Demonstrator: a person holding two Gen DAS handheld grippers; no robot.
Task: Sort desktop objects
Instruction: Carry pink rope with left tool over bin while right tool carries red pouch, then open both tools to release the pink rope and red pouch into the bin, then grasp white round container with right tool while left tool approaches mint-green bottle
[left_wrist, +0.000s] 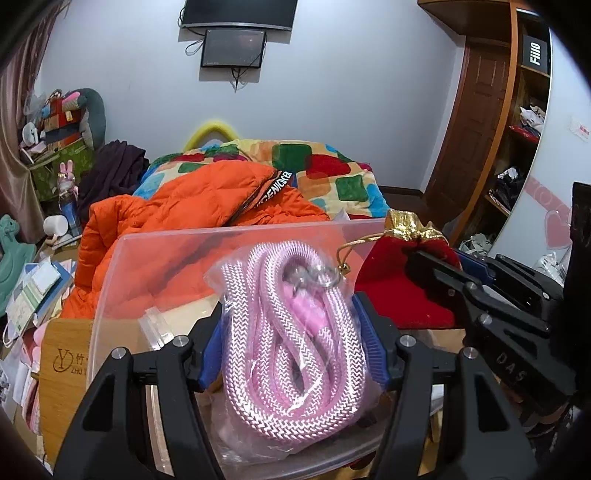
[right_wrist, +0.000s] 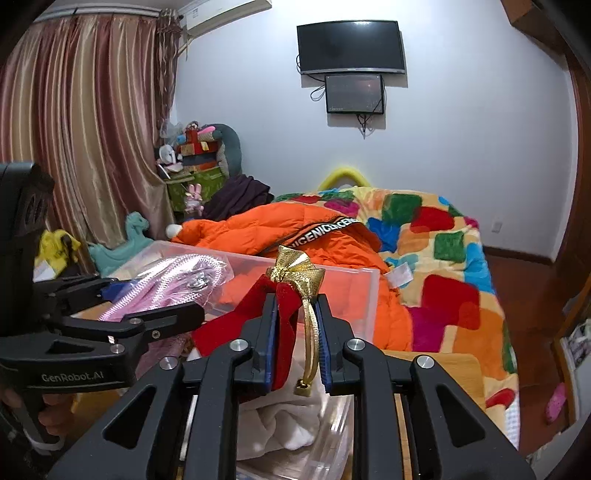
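Note:
My left gripper (left_wrist: 291, 350) is shut on a clear bag of coiled pink rope (left_wrist: 291, 343) and holds it over a clear plastic bin (left_wrist: 110, 280). The rope bag also shows in the right wrist view (right_wrist: 166, 284). My right gripper (right_wrist: 295, 343) is shut on a red velvet pouch (right_wrist: 284, 306) with a gold top and gold cord (right_wrist: 312, 328), above the bin (right_wrist: 365, 291). In the left wrist view the pouch (left_wrist: 399, 291) hangs at the right, held by the right gripper (left_wrist: 424, 262).
A bed behind the bin carries an orange jacket (left_wrist: 192, 206) and a patchwork blanket (right_wrist: 443, 258). A bamboo board (left_wrist: 62, 369) lies under the bin. White cloth (right_wrist: 280, 424) lies in the bin. Papers and toys crowd the left; shelves (left_wrist: 517, 147) stand at the right.

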